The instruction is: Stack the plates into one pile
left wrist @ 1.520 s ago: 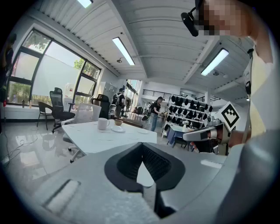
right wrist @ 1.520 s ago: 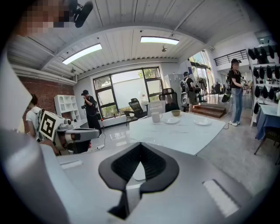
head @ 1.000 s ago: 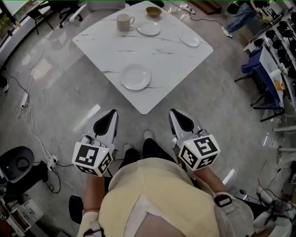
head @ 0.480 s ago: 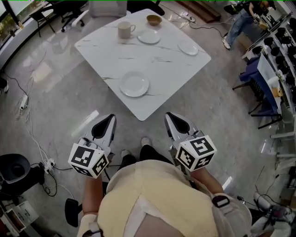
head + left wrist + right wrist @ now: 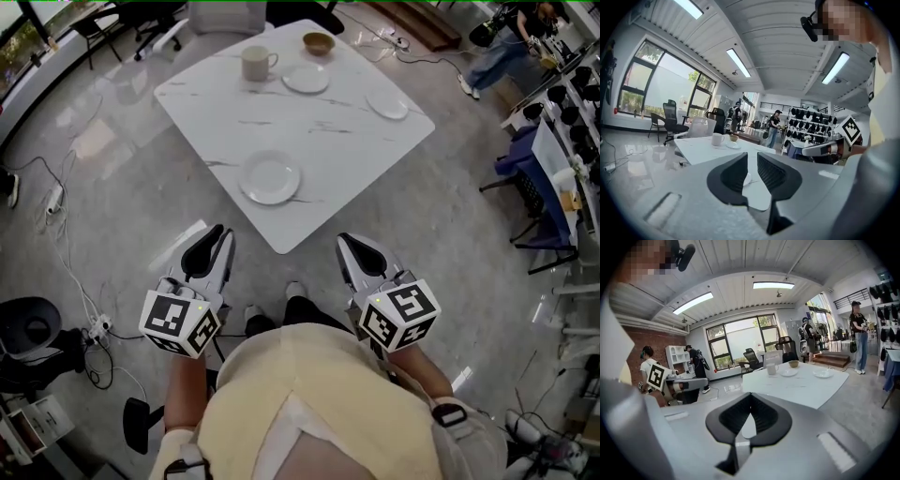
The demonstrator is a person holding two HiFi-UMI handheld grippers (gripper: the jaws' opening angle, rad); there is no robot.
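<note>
White plates (image 5: 270, 177) lie on a grey-veined white table (image 5: 337, 141).

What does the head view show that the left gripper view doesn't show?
Only the head view shows the person's shoes and the marker cube on the left gripper. Only the left gripper view shows the ceiling lights, the big windows and that gripper's jaws from inside. The jaws have just been opening, and nothing is between them. Both views show the white table, the mug, the bowl and the plate beside them.
</note>
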